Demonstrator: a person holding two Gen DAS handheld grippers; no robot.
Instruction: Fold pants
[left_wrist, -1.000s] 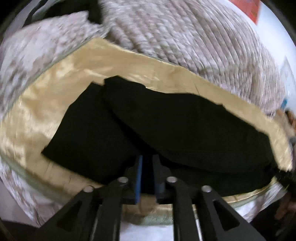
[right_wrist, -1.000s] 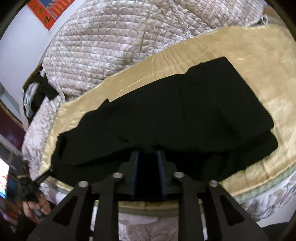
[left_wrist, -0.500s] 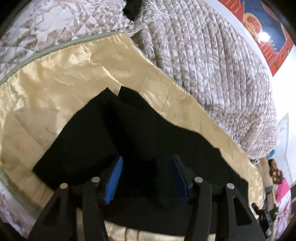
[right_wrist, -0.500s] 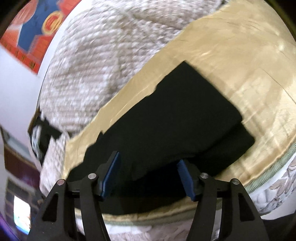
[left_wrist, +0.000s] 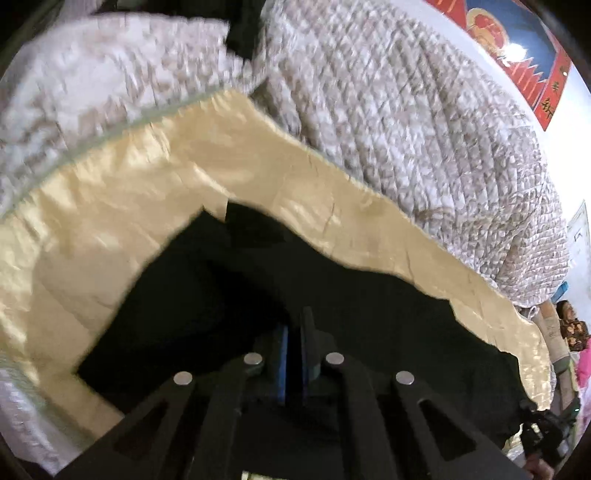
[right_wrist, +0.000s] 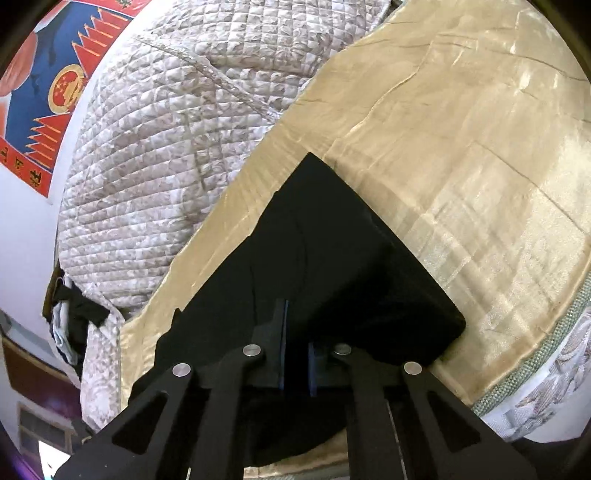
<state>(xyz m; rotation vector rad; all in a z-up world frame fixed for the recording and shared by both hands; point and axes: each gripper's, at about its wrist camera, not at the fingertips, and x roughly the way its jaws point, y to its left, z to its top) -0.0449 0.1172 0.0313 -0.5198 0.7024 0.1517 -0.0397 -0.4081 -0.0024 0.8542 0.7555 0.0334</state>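
Observation:
Black pants (left_wrist: 207, 295) lie folded lengthwise on a gold satin cloth (left_wrist: 110, 206) spread over the bed. My left gripper (left_wrist: 293, 343) is shut, its blue pads pinching the near edge of the pants near their left end. In the right wrist view the pants (right_wrist: 332, 251) end in a squared corner on the gold cloth (right_wrist: 461, 155). My right gripper (right_wrist: 295, 354) is shut on the near edge of the pants at that end. The cloth between the pads is dark and hard to make out.
A rolled quilted grey-white comforter (left_wrist: 406, 110) lies behind the gold cloth, also in the right wrist view (right_wrist: 166, 147). A dark garment (right_wrist: 79, 314) lies at the bed's far left. A red and blue poster (right_wrist: 40, 92) hangs on the wall. The bed edge (right_wrist: 535, 362) is near right.
Both grippers were shut a second ago, opened wide half a second ago, and have now shut again on the near edge of the pants. Both cameras sit closer to the cloth.

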